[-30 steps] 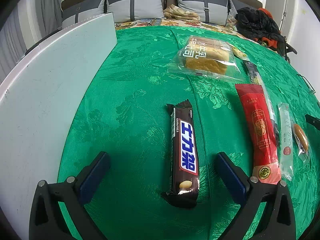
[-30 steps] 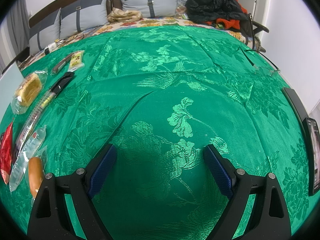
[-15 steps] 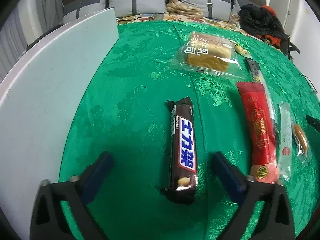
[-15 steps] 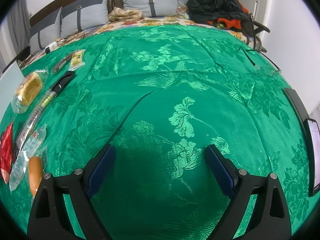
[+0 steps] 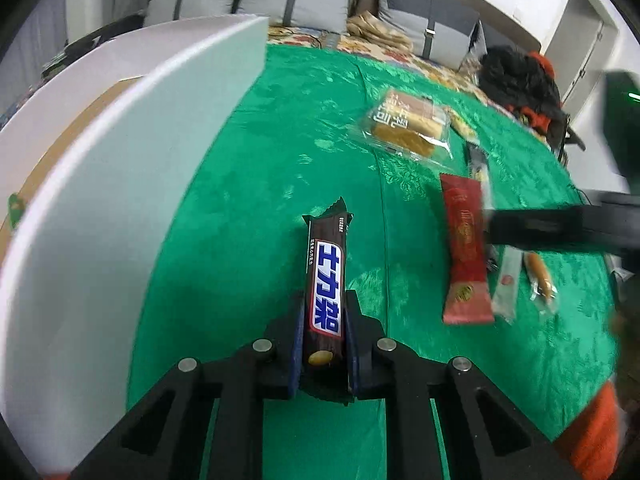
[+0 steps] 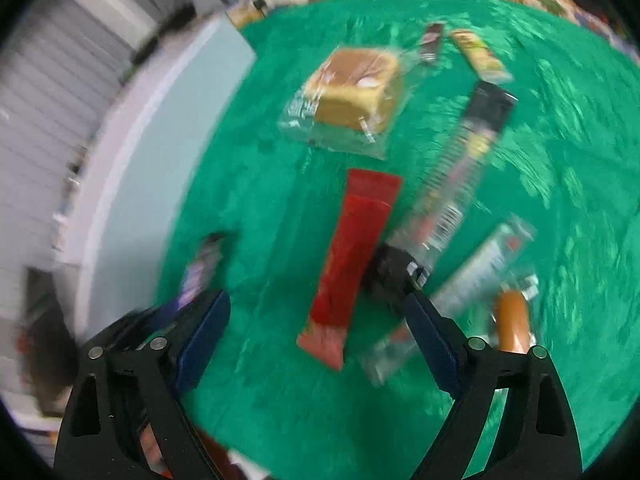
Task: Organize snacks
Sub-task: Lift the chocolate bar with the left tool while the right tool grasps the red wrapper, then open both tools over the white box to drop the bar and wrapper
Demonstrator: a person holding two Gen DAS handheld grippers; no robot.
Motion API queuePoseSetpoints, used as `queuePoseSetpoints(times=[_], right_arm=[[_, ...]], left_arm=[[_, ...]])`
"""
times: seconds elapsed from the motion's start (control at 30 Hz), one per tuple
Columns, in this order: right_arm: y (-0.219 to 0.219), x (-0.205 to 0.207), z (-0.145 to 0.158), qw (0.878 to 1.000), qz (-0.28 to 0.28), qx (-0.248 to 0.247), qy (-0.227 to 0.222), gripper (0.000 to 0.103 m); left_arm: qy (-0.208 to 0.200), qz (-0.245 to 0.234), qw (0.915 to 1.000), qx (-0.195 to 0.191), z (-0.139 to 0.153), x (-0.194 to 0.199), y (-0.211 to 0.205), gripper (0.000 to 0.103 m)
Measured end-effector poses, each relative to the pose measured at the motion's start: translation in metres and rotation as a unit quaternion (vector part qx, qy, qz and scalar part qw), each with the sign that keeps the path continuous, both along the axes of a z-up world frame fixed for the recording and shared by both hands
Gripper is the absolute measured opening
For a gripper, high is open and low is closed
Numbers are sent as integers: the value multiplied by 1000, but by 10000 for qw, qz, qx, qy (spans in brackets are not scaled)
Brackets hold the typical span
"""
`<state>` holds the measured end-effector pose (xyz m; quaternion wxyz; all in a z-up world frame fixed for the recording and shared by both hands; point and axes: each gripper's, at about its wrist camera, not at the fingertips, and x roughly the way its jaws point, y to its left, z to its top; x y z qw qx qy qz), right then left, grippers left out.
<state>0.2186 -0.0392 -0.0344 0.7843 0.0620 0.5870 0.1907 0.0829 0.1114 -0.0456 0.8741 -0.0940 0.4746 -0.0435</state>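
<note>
Home bedroom: grey pillows (image 5: 430,26) against a headboard across frame top, green brocade cover (image 5: 280,168) spread over a floral bedsheet (image 5: 404,56), heap of dark clothes (image 5: 516,80) upper right.

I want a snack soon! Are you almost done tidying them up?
Not yet. Nothing looks put away so far. The left gripper is shut on the chocolate bar, beside the white box. The right gripper hangs open over the red pack. The bread and sausage still lie on the cloth.
</note>
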Motion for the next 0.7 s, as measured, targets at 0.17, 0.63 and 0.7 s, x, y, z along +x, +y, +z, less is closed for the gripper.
queuePoseSetpoints(times=[0.17,0.63,0.7], right_arm=[[31,14,-39,9967,-5,-671,446,24],[89,-5,100,9931,603,815,-587,13],[121,-9,122,9871,970,1081,-672,13]], left_arm=[[-91,10,9999,-136,7,-29,6,17],[-1040,712,9898,-664,113,-39,99,17],[-1087,1060,9878,-355,122,-35,133,17]])
